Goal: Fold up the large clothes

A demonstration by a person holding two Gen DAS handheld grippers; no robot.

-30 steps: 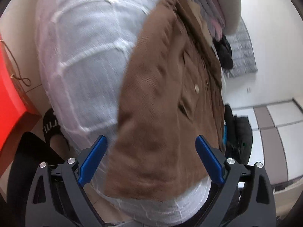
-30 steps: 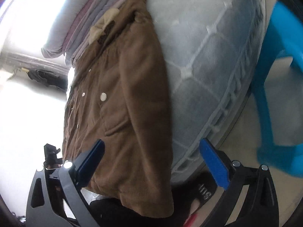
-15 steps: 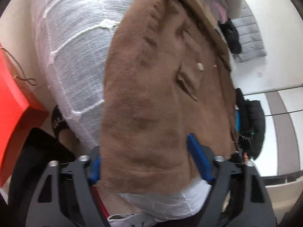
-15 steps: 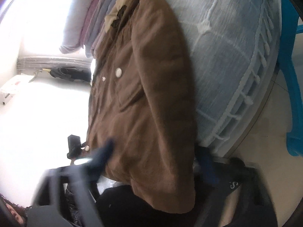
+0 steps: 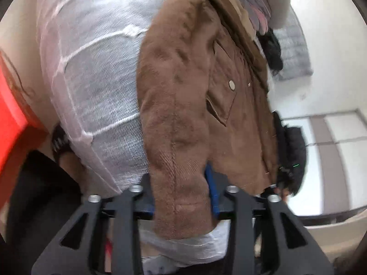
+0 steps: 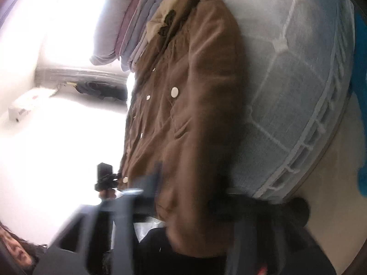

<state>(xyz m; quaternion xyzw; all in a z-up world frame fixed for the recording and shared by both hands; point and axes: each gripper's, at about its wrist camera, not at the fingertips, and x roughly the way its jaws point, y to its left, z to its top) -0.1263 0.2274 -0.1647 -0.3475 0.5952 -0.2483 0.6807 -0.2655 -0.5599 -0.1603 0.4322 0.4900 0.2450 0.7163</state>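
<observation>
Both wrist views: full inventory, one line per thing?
jacket: 1, brown, spread on the bed, sleeve ends near the cameras
bedspread: 1, pale quilted, under jacket
folded bedding: 1 stack, grey and mauve, far end of bed
stool: 1, blue, beside bed
red object: 1, beside bed
black bag: 1, on floor
left gripper: 1, black with blue pads, just closing on a sleeve
right gripper: 1, blurred, jaws around other sleeve

The brown jacket (image 6: 190,114) lies on the quilted bed (image 6: 298,105); the blurred right gripper (image 6: 187,197) straddles its sleeve, jaws just opening.
</observation>
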